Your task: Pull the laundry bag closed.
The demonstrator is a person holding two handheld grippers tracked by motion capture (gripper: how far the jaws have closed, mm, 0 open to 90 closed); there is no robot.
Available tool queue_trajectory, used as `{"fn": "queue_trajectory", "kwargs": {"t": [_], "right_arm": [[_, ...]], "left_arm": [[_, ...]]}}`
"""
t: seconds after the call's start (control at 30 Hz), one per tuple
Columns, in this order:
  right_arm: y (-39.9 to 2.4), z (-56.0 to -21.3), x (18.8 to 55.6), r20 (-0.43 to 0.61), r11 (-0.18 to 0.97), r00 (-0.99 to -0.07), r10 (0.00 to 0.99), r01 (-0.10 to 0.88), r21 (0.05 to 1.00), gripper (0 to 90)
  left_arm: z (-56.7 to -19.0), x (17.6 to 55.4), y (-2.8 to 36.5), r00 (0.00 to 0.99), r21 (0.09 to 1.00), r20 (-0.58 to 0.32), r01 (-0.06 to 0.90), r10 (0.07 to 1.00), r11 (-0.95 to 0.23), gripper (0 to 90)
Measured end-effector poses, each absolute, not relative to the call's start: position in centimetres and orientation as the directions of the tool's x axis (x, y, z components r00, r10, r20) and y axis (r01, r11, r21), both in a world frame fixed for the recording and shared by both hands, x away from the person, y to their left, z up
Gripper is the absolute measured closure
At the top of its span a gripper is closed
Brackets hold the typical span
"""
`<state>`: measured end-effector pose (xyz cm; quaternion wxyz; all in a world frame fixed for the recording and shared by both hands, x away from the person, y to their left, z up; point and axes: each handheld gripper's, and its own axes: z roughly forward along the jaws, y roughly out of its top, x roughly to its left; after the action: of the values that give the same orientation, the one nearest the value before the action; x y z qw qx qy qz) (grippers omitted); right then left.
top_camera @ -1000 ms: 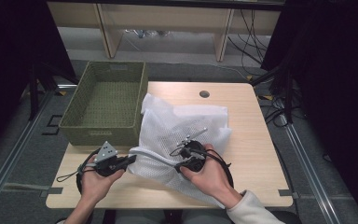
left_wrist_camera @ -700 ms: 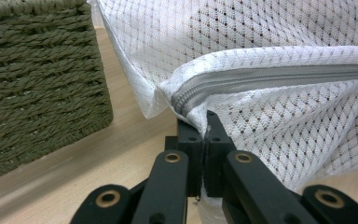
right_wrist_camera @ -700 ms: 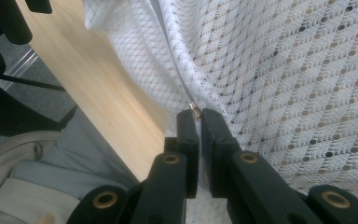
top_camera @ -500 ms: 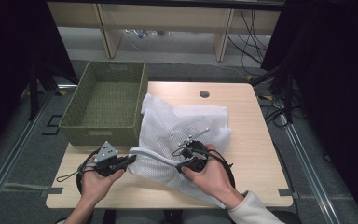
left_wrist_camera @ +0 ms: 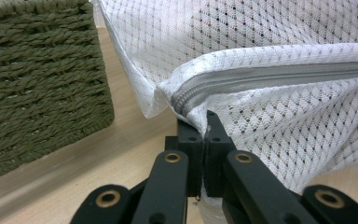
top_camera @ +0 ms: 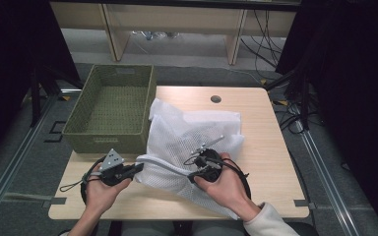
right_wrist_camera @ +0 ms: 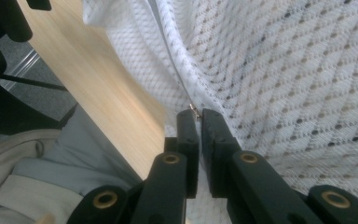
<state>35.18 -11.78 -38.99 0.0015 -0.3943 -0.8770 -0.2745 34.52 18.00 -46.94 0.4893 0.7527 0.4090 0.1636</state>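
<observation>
Mesh laundry bag [top_camera: 192,142] lies on the table [top_camera: 270,137] beside the basket [top_camera: 110,108] — left gripper [left_wrist_camera: 205,135] clamps its zipper end, right gripper [right_wrist_camera: 196,116] pinches the zipper pull. Unzipping looks underway; next needs a steady pull along the zipper.

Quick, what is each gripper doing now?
Left gripper: closed on the mesh bag by its zipper.
Right gripper: closed on the zipper pull.

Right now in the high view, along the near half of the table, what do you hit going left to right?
Left claw shut on the mesh bag's zipper edge → white mesh bag → right claw shut at the bag's zipper → bare table.
</observation>
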Motion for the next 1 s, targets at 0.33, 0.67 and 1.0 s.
{"fn": "queue_trajectory", "kwargs": {"t": [0.33, 0.67, 1.0], "right_arm": [[-12.3, -39.0, 35.0, 0.222, 0.532, -0.683, 0.695, 0.697, 0.481, 87.3], [-12.6, -38.9, 34.8, 0.225, 0.522, -0.670, 0.708, 0.710, 0.473, 87.3], [-13.1, -38.8, 34.7, 0.223, 0.520, -0.670, 0.708, 0.709, 0.477, 87.2]], "left_arm": [[-47.0, 34.5, 17.9, 0.609, 0.870, -0.164, 0.460, 0.776, -0.177, 88.5], [-47.0, 34.5, 17.9, 0.608, 0.870, -0.160, 0.459, 0.777, -0.180, 88.5], [-47.0, 34.6, 18.0, 0.608, 0.871, -0.150, 0.455, 0.780, -0.187, 88.4]]}}
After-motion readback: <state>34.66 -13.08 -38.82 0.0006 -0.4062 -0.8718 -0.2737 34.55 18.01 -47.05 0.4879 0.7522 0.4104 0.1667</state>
